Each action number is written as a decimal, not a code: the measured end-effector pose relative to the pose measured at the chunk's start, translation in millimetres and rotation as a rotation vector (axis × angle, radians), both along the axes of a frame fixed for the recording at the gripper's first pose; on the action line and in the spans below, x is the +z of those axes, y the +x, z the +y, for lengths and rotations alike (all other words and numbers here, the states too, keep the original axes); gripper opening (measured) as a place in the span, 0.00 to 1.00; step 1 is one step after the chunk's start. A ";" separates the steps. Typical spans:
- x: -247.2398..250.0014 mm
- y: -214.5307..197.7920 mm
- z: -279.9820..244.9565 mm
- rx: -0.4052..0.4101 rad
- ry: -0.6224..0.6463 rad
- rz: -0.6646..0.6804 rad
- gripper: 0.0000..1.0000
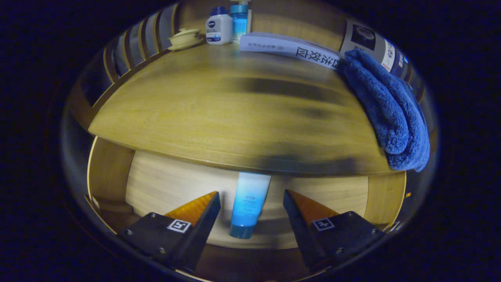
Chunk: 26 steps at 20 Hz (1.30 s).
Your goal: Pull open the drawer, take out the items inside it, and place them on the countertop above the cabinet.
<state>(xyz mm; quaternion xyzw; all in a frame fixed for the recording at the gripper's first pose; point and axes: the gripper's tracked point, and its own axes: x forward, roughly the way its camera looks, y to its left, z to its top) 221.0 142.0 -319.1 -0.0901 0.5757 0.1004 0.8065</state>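
Observation:
The drawer stands pulled open below the wooden countertop. Inside it lies a light blue tube with its darker cap toward me and its far end hidden under the countertop's front edge. My gripper is open and hovers over the drawer, with the tube lying between the two fingers and below them. Neither finger touches the tube.
A folded blue towel hangs over the countertop's right end. A white book lies at the back. A white bottle, a blue bottle and a cream lidded cup stand at the far back. A slatted rail runs along the left.

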 end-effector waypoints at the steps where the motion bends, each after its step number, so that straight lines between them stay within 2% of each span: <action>1: -2.7 -3.1 -1.9 0.007 -0.011 0.016 0.97; 10: -16.3 -8.9 -4.6 0.056 -0.070 0.072 0.94; 16: -23.8 -5.8 4.8 0.008 0.029 0.092 0.73; 17: -22.9 -3.1 3.4 -0.011 0.034 0.074 0.58; 20: -21.6 -4.0 3.5 -0.012 0.033 0.067 0.53; 24: -18.7 -2.7 5.5 -0.004 0.041 0.055 0.52; 26: -19.6 -1.0 5.7 -0.007 0.047 0.050 0.48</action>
